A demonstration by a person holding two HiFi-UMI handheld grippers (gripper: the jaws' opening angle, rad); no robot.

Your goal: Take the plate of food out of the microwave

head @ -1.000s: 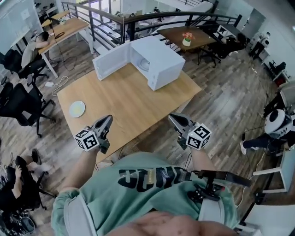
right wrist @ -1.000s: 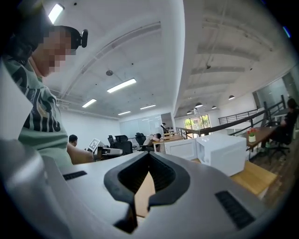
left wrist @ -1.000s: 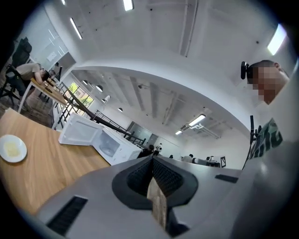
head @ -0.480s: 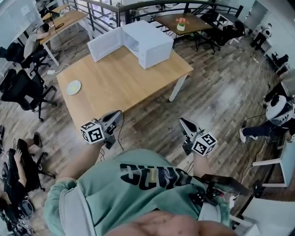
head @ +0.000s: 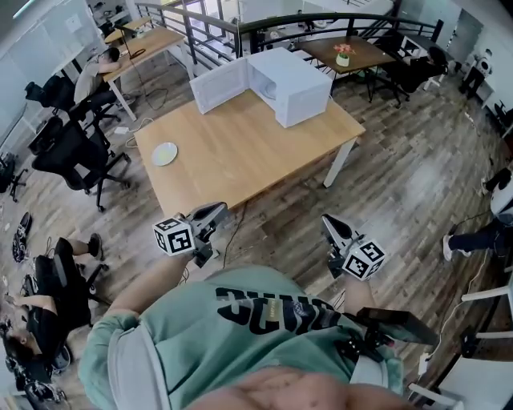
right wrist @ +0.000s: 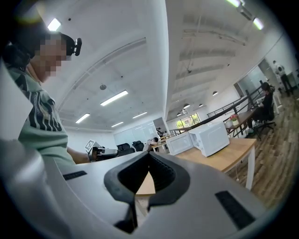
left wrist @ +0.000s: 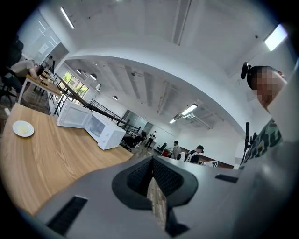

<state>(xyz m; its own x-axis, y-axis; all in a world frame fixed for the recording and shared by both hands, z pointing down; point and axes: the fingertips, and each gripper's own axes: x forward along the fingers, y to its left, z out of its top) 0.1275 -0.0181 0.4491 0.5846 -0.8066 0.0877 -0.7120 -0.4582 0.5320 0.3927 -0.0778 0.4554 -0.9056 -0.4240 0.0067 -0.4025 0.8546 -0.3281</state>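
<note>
A white microwave (head: 290, 84) stands at the far end of the wooden table (head: 248, 148) with its door (head: 218, 84) swung open to the left. A small pale plate (head: 164, 153) lies on the table near its left edge, well apart from the microwave. Both grippers hang over the floor, short of the table's near edge. My left gripper (head: 213, 214) is shut with nothing in it, as is my right gripper (head: 329, 224). The left gripper view shows its jaws (left wrist: 152, 158) closed, with the plate (left wrist: 23, 128) and microwave (left wrist: 100, 130) far off. The right gripper (right wrist: 149, 155) faces the microwave (right wrist: 212, 137).
Black office chairs (head: 76, 152) and seated people (head: 48, 284) are at the left. A second table with a flower pot (head: 343, 56) and a railing (head: 321, 20) lie beyond the microwave. Another person (head: 493, 224) is at the right edge. Wooden floor surrounds the table.
The table, microwave and plate now lie farther from me. Both grippers, once over the table's near edge, are now over the floor in front of it, still shut.
</note>
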